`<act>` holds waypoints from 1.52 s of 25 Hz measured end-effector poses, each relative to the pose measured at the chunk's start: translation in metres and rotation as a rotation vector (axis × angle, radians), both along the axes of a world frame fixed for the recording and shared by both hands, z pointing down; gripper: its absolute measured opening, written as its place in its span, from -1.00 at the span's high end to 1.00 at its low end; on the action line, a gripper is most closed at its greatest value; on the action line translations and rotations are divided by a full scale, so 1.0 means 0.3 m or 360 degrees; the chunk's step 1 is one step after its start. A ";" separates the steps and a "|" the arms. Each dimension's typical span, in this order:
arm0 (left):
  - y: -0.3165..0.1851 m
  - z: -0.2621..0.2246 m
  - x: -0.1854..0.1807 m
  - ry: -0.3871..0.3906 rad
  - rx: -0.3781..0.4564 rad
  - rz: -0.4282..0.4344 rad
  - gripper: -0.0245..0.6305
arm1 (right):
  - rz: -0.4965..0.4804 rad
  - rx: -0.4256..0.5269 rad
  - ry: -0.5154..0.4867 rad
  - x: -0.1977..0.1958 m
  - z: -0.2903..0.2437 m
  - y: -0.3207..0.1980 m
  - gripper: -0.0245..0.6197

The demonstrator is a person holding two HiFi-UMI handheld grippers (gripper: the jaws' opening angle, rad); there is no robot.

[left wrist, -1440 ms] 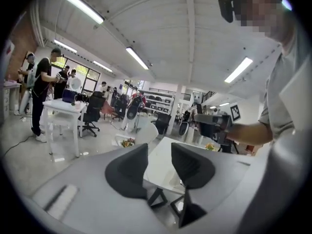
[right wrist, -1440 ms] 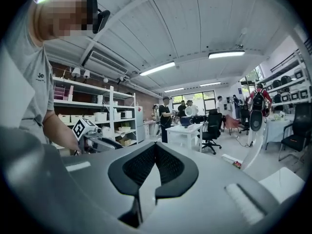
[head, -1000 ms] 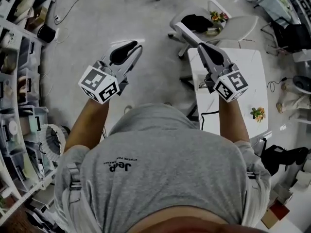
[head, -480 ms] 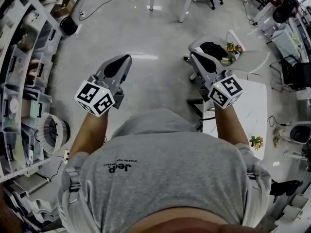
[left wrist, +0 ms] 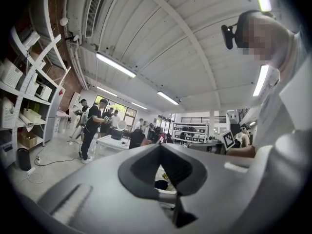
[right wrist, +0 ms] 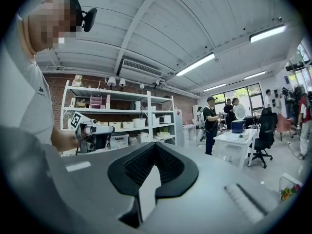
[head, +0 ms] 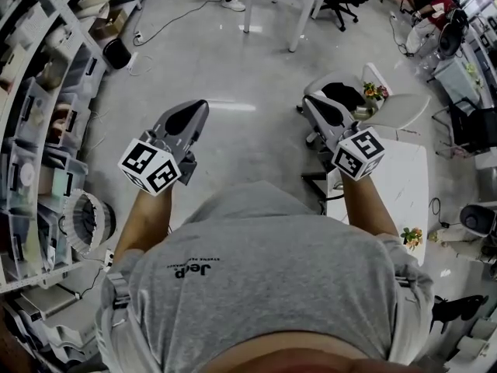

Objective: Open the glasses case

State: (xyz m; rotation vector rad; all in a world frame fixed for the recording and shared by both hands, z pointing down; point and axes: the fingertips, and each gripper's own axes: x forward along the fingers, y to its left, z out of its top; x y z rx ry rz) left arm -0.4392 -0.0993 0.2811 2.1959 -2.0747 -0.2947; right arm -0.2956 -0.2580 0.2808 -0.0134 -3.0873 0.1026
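L gripper [head: 199,107] & R gripper [head: 312,105] level over floor [head: 248,68], apart.
Both clenched, nothing between jaws; shelf bins [head: 31,179] at left, contents unclear.

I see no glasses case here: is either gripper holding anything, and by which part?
Nothing is held. The left gripper and the right gripper both have their jaws together, with nothing between them.

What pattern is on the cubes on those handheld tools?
Black-and-white square markers, on the left cube and right cube; clearest in the head view.
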 end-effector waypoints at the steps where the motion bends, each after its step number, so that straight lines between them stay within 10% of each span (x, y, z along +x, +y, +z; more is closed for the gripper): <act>1: -0.006 -0.001 0.005 -0.0005 -0.0003 0.0011 0.75 | 0.0009 -0.0008 0.0000 0.006 0.001 -0.006 0.92; 38: -0.083 -0.007 0.057 -0.0030 -0.0053 0.0127 0.75 | 0.0082 0.0059 0.0067 0.075 0.010 -0.063 0.92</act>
